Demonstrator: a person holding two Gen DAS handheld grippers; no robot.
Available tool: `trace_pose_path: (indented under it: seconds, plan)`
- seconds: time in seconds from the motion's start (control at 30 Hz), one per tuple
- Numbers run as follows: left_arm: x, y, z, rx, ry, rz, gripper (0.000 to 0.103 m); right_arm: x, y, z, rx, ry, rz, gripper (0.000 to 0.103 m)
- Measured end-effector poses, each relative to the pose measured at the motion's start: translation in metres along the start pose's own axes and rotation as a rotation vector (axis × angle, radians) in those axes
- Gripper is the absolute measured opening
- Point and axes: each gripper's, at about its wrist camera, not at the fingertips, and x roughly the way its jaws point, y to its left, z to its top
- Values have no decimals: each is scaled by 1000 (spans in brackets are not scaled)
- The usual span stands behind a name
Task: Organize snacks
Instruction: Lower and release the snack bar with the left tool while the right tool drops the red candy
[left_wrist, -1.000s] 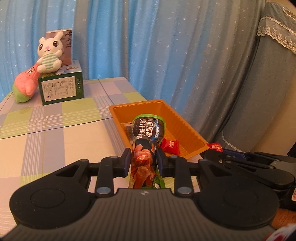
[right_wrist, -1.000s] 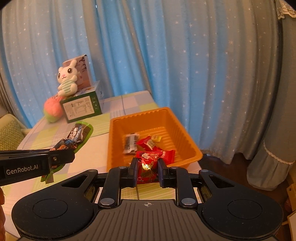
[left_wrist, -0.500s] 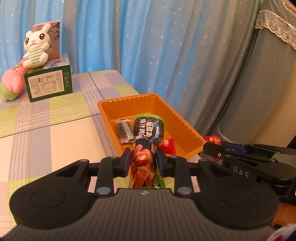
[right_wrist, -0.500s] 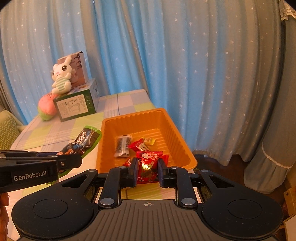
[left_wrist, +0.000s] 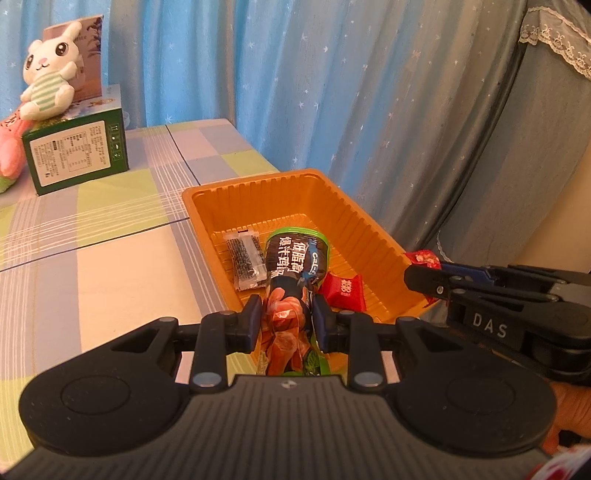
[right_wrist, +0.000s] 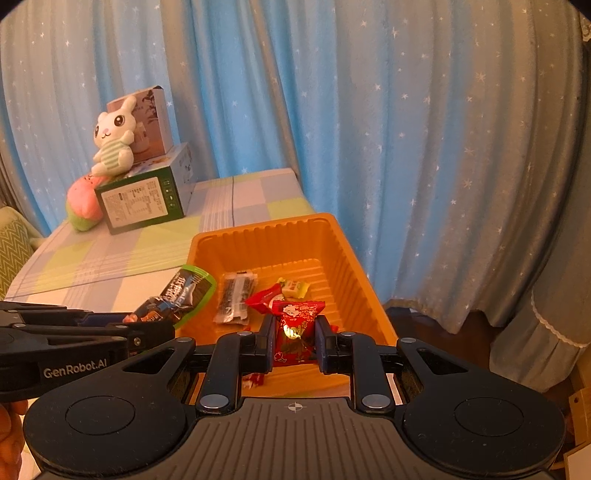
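The table (left_wrist: 92, 266), covered in a pale checked cloth, ends at its right edge just past the orange tray (left_wrist: 354, 210), with the starred blue curtain (right_wrist: 369, 110) hanging close behind and to the right. The tray's right wall runs along that table edge, so there is little room on that side, while broad bare cloth lies to the left of the tray. At the far left stands a green box (right_wrist: 142, 203) with a plush rabbit (right_wrist: 112, 142) sitting on it and a pink plush toy (right_wrist: 83, 201) beside it, all well apart from the tray.

Compared with a second ago, the left gripper (left_wrist: 287, 319) has shifted right and forward, so the dark snack packet (left_wrist: 293, 273) it holds now reaches over the tray's near left part rather than the cloth beside it. The right gripper (right_wrist: 295, 338) has come nearer the tray's near wall, and the tray fills more of its view.

The left gripper's fingers are pinched nearly together on the packet's orange lower end, its green-rimmed top pointing away over the tray. The right gripper's fingers are likewise closed narrowly on a red patterned candy bag (right_wrist: 297, 325), held above the tray's near end.

Inside the tray lie a clear-wrapped dark bar (left_wrist: 244, 260) at the left, a red candy (left_wrist: 345, 290) near the middle, and a small yellow-green sweet (right_wrist: 293, 288) farther in. A further red wrapper (right_wrist: 253, 380) shows just beneath the right gripper.
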Motion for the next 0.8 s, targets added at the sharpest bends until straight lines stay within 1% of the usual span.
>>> trace_pose_path:
  seconds: [0.33, 0.73, 0.77, 0.8]
  plan:
    - [44, 6, 16, 20, 27, -5, 26, 41, -17, 12, 12, 32, 4, 22]
    - [71, 8, 25, 42, 38, -8, 27, 65, -25, 15, 28, 59, -3, 22]
    - [72, 8, 24, 42, 41, -7, 29, 66, -25, 15, 30, 60, -1, 22]
    - [74, 9, 24, 40, 49, -7, 35, 67, -25, 15, 31, 61, 0, 22]
